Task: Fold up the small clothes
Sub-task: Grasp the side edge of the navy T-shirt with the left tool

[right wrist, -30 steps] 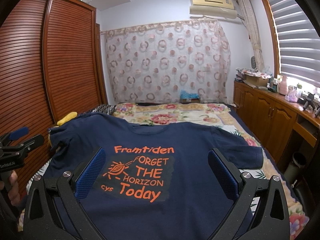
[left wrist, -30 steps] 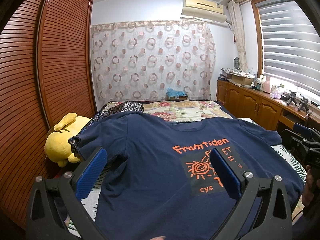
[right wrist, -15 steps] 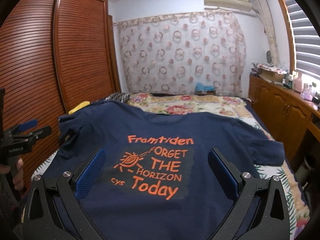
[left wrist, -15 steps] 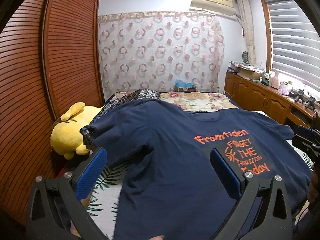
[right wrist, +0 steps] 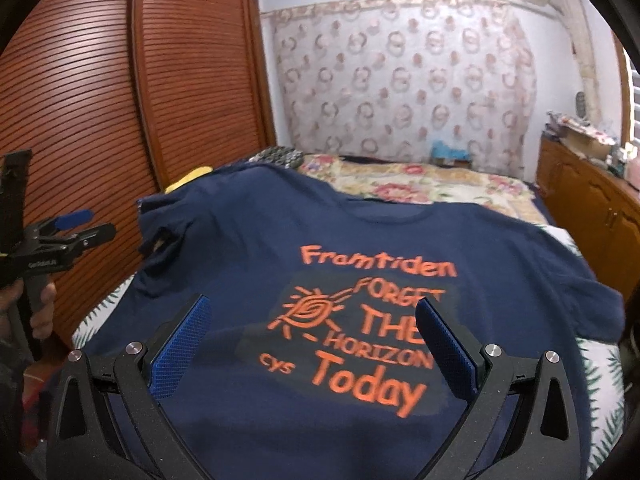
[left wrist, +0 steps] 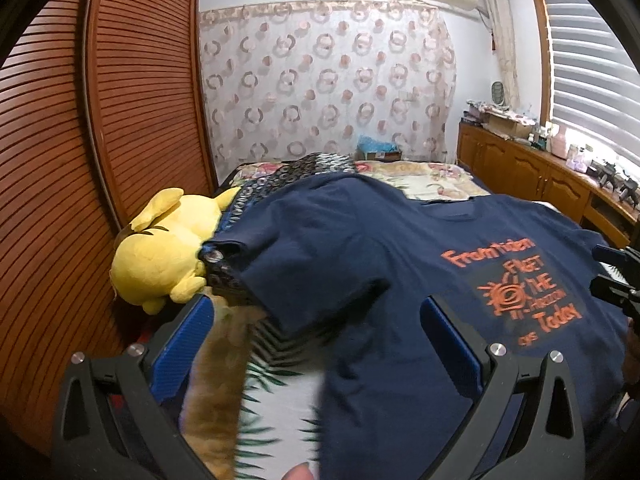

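A navy T-shirt [left wrist: 360,264] [right wrist: 248,248] with orange print lies spread flat, face up, on the bed. Its left sleeve [left wrist: 256,256] drapes over a dark patterned cloth beside the yellow plush. My left gripper [left wrist: 316,320] hovers open over the shirt's left side and the bare leaf-print sheet, nothing between its blue pads. My right gripper [right wrist: 312,320] hangs open above the printed chest. In the right wrist view the left gripper [right wrist: 72,224] shows at the left edge, held by a hand. In the left wrist view part of the right gripper [left wrist: 616,276] shows at the right edge.
A yellow plush toy [left wrist: 160,252] lies at the bed's left edge against the slatted wooden wardrobe [left wrist: 80,152]. A blurred orange furry thing [left wrist: 216,380] sits near the left pad. Floral bedding [right wrist: 420,188] covers the far bed. Wooden cabinets [left wrist: 540,176] line the right wall.
Both views have swung leftwards: the left gripper now looks at the shirt's left sleeve and the plush, the right one sits closer over the print. The shirt lies as before.
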Demonstrator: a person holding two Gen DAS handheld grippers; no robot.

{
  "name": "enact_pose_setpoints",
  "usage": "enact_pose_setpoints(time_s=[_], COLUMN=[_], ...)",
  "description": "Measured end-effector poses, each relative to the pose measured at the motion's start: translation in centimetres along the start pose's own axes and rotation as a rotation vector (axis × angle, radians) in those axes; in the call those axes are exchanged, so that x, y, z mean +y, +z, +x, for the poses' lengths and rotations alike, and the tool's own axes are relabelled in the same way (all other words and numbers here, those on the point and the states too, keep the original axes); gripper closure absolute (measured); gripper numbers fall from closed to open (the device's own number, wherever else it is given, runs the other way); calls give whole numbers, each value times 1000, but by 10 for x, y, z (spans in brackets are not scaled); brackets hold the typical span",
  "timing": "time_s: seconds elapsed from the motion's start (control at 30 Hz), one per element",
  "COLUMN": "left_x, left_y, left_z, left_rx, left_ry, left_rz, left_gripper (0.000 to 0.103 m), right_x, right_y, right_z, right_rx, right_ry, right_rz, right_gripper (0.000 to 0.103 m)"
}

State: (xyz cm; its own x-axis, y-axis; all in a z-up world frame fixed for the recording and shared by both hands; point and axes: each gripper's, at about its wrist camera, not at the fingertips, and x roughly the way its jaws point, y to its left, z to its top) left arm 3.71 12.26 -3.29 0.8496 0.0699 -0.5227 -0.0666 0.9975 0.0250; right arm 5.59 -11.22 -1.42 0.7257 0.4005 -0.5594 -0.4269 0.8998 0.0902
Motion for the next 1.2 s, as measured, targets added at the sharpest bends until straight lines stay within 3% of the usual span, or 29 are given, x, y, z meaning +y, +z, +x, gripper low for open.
enact_pose_setpoints(time_s=[0.23,0.37,0.47,0.53,0.6,0.9,0.97,1.0,1.2], left_x=[37,59,72,74,74,73,72,70,57], left_y=[13,21,25,26,27,24,27,30,57], left_z=[27,47,62,69,76,91,90,89,76], left_rx=[35,56,74,84,100,152,140,135,96], left_ry=[11,-19,-44,-66,-80,-68,-85,-91,-109], left_rz=[12,-34,-80,-96,-99,-103,-92,-79,-30], left_gripper=[1,9,32,57,66,68,86,101,103], right_x=[12,15,17,19,20,15,12,10,0], right_y=[11,19,22,22,21,11,11,11,10], right_z=[25,36,42,45,47,47,46,45,43], right_rx=[21,31,33,36,38,52,49,48,46], right_ry=[32,49,60,63,67,59,56,54,41], right_rz=[-39,-51,-52,-54,-55,-48,-41,-37,-18], right_gripper=[0,0,0,0,0,0,0,0,0])
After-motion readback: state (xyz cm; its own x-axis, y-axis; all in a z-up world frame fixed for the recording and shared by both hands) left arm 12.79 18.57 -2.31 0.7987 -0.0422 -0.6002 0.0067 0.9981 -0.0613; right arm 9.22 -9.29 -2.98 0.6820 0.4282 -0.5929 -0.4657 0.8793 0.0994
